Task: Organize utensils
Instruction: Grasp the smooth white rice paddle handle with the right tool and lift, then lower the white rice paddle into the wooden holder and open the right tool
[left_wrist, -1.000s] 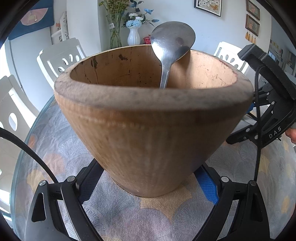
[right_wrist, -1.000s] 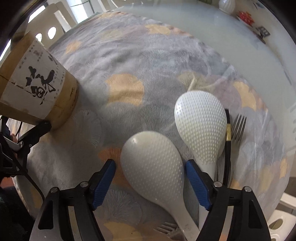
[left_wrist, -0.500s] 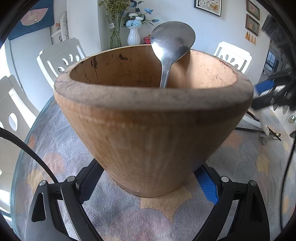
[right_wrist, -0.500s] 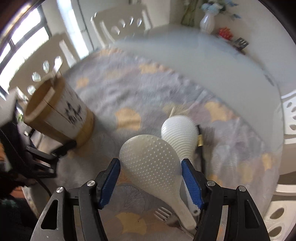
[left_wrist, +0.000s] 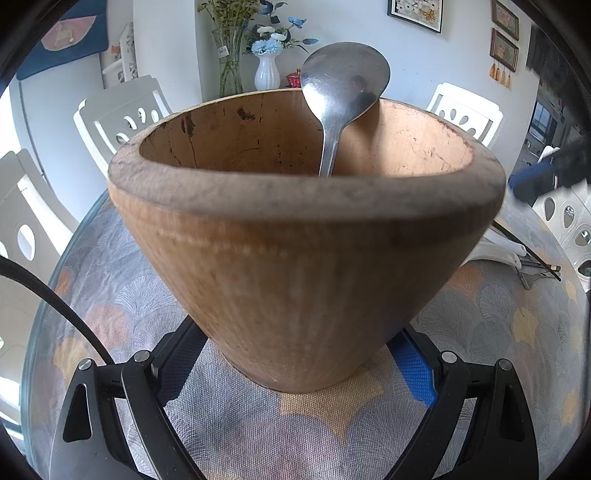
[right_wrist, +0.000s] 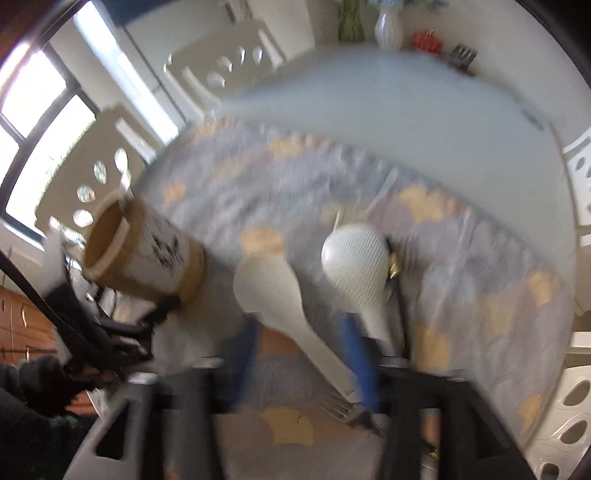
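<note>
Left gripper (left_wrist: 295, 365): jaws clamping the wooden holder (left_wrist: 306, 236), standing on the surface (left_wrist: 517, 325).
Right gripper (right_wrist: 299, 354): jaws closing around the lifted rice paddle (right_wrist: 273, 291); grip blurred, unclear.

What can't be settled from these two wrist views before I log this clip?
- Right wrist view: motion blur hides whether the right gripper pads press the rice paddle handle.
- Left wrist view: the wooden holder wall hides the metal spoon handle and whatever else lies inside.
- Left wrist view: the holder's base covers the left gripper pad contact.
- Right wrist view: the fork near the bottom is smeared and partly covered.
</note>
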